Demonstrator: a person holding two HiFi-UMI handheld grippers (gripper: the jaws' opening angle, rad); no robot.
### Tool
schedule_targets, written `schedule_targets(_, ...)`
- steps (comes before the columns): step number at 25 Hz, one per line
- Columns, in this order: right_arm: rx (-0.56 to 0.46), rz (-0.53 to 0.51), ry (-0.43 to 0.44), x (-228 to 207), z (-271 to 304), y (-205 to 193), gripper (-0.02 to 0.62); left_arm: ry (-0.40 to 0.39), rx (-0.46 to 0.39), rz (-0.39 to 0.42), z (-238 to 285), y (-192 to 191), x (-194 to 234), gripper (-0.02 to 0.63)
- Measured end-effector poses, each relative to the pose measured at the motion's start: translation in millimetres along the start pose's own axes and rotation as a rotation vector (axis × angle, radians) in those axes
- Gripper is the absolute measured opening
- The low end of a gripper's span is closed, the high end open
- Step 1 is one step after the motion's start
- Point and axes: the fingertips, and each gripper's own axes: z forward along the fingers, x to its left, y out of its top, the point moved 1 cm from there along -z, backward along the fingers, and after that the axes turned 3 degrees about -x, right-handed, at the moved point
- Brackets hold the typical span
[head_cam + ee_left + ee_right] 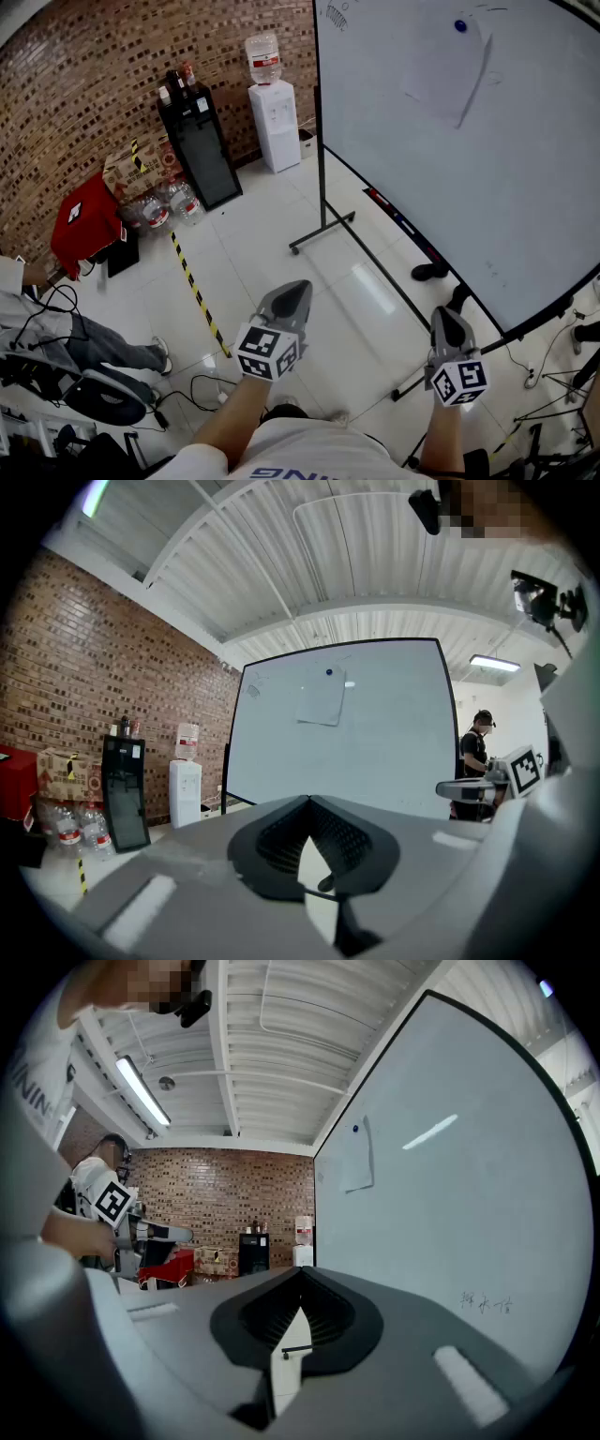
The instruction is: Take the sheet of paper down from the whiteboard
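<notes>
Open tiled floor runs from the far brick wall to the whiteboard on the right. The paper hangs high on it, under a magnet. The left gripper and right gripper are closed, empty, both well apart from the paper.
</notes>
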Motion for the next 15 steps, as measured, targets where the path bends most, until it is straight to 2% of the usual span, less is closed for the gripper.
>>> schedule_targets(8, -0.014, -0.017, 0.001, -8.1, 20.7, 14.6, 0.006, -0.039, -0.021, -0.012, 27.5, 14.5, 1.5, 0.005)
schedule_targets(15, -0.016, -0.077, -0.066, -33.6, 60.2, 29.0, 0.006, -0.132, -0.105, -0.002, 94.3, 46.7, 23.0, 0.005)
